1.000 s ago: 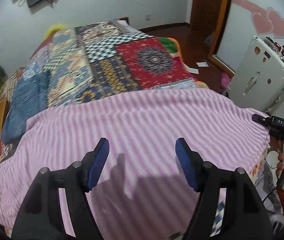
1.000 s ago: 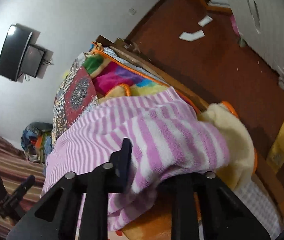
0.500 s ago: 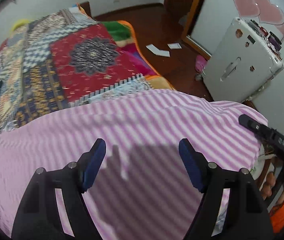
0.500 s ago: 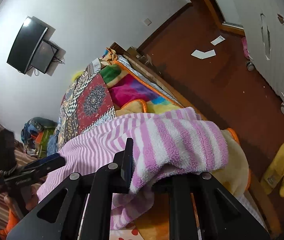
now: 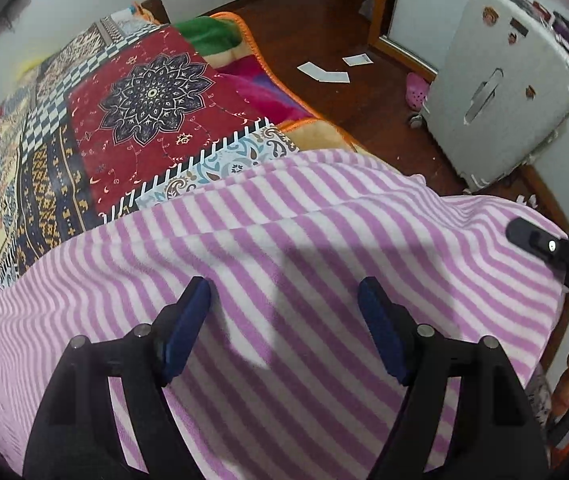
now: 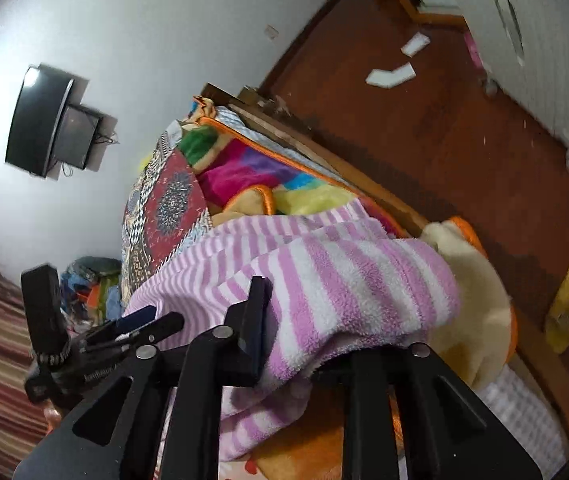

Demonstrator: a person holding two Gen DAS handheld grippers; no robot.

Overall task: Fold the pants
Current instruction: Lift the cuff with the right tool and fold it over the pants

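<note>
Your left gripper (image 5: 284,304) hangs over the pink-and-white striped fleece pants (image 5: 324,240), its 2 blue-padded fingers (image 5: 188,328) spread wide with nothing between them. The pants lie spread across the near end of the bed, over a patchwork bedspread (image 5: 144,92). Your right gripper (image 6: 324,320) has a bunched edge of the pants (image 6: 356,280) between its fingers at the bed's corner; its jaws have just been opening slightly, the fleece still pinched.
</note>
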